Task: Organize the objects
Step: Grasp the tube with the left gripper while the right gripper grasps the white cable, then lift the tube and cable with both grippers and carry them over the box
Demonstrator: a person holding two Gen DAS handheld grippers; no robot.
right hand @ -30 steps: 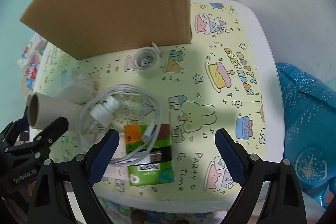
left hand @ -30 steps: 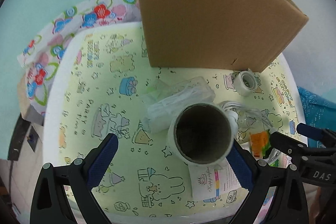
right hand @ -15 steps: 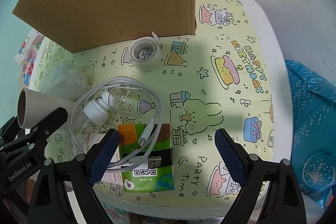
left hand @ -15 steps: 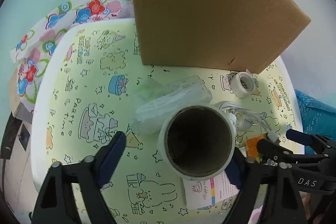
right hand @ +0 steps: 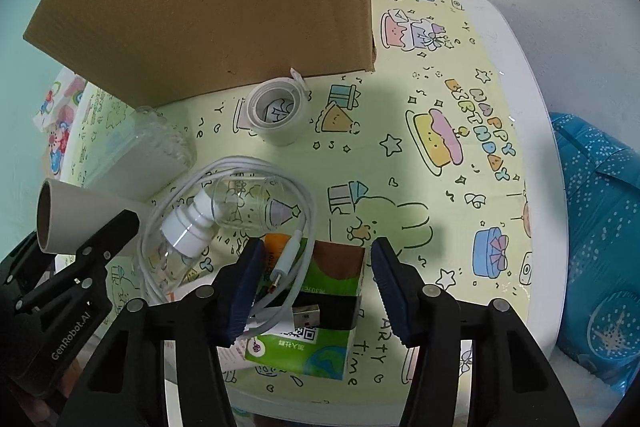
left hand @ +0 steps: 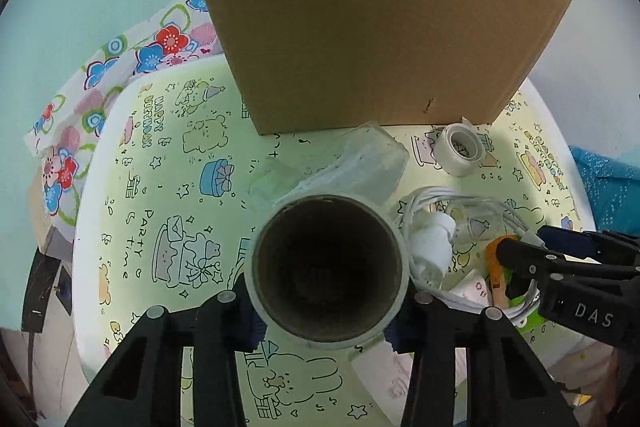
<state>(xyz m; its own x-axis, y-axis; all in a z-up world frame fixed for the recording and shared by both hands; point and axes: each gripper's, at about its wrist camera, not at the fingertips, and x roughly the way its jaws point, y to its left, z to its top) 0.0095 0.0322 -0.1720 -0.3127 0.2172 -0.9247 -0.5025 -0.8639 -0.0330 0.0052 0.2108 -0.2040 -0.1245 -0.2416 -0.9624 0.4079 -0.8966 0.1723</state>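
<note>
A cardboard tube [left hand: 326, 267] stands end-on between the fingers of my left gripper [left hand: 322, 325]. The jaws are closing and both pads sit against its sides. The right wrist view shows the same tube [right hand: 76, 211] lying slanted with one left finger [right hand: 116, 231] on it. My right gripper [right hand: 316, 291] straddles a green carton [right hand: 308, 347]. Its jaws are closing, with a gap left at the right pad. A white cable [right hand: 224, 167] lies across the carton. A clear bottle [right hand: 240, 203] with a white cap lies inside the cable's loop.
A big cardboard box [left hand: 372, 27] stands at the back of the table [right hand: 516, 67]. In front of it lie a tape roll [right hand: 280, 111] and a clear plastic packet [left hand: 360, 167]. Blue fabric [right hand: 592, 207] lies off the right edge, a floral cloth [left hand: 80, 107] off the left.
The left jaws have come in from wide apart onto the tube. The right jaws have narrowed around the green carton. Neither hand has shifted much.
</note>
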